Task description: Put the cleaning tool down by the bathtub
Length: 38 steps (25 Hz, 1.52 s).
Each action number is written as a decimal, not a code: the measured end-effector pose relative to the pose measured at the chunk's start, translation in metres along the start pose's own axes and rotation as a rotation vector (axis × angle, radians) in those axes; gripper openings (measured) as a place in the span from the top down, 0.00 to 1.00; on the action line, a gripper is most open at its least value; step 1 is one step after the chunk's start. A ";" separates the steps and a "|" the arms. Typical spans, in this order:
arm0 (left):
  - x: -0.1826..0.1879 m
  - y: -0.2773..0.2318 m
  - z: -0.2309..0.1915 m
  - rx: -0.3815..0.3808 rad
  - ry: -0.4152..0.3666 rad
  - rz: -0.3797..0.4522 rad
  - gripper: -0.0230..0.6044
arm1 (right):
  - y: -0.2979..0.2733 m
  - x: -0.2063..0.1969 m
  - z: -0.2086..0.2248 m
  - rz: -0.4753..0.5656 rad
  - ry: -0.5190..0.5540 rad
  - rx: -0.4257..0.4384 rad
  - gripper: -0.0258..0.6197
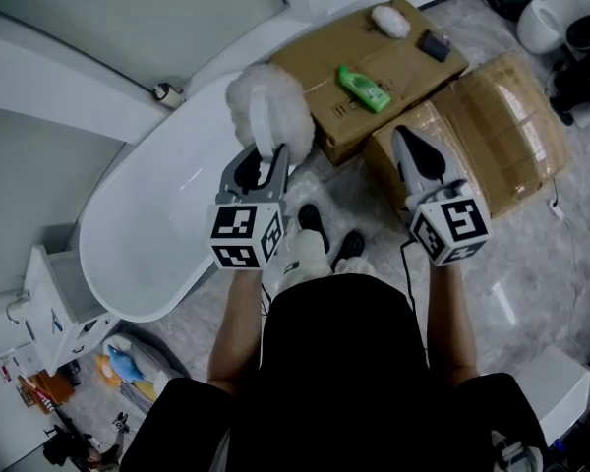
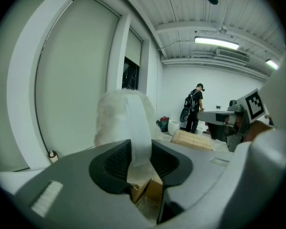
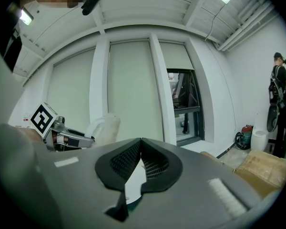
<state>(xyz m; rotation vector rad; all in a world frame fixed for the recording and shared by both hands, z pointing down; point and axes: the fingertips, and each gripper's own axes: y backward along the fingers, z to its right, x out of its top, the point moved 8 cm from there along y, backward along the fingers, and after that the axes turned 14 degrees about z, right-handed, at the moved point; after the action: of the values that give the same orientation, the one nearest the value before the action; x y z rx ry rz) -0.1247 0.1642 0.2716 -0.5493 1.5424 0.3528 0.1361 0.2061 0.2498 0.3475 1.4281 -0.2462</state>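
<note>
At bathtub [image 1: 157, 234] end, frame centre: left claw [image 1: 265, 168] clamped on cleaning tool [image 1: 266, 102] handle | right claw [image 1: 414, 155] pressed together, empty

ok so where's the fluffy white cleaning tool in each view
Head view: cleaning tool upper centre-left, by the end of the bathtub.
Left gripper view: centre, its handle between the jaws.
Right gripper view: lower left.
Shared landmark: the left hand-held gripper clamped on it.
</note>
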 end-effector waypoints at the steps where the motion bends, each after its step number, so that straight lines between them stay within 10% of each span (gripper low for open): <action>1: 0.000 -0.002 -0.003 0.002 0.003 -0.003 0.79 | -0.005 0.000 0.000 -0.002 -0.001 0.004 0.95; 38: -0.002 -0.225 -0.150 -0.108 0.061 -0.083 0.80 | -0.220 -0.013 0.069 -0.062 0.018 -0.127 0.95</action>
<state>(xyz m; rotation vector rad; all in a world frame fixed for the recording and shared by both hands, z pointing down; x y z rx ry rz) -0.1288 -0.1044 0.3069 -0.7124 1.5607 0.3602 0.1162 -0.0244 0.2511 0.2025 1.4660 -0.2018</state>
